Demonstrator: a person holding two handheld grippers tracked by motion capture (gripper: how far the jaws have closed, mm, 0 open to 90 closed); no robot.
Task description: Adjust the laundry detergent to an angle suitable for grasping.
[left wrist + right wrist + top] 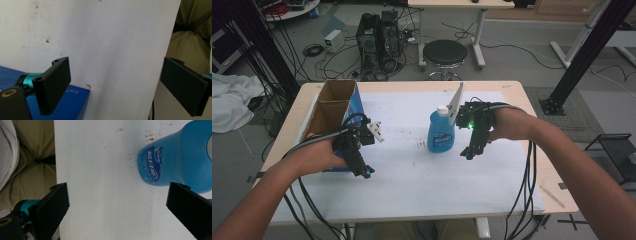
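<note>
Nearest the bottom of the high view, both forearms come in over the table (412, 200), which has a white sheet on it. Left claw (365, 172) sits lower left of centre, tips pointing down toward the bottom edge, jaws wide apart with nothing in them. Right claw (469, 152) is right of centre, also spread wide and empty.

The bottle (441, 131) stands upright, blue with a white cap, dead centre of the frame. It's just left of the right claw, so its long axis runs straight up. In the right gripper view the bottle (180, 157) sits upper right, beyond the far jaw and not between the two. My guess: the right hand is way nearer and would have to swing left to straddle it.

Further back on the left, the box (334, 107) is open on top; looks empty as far as I can see.
</note>
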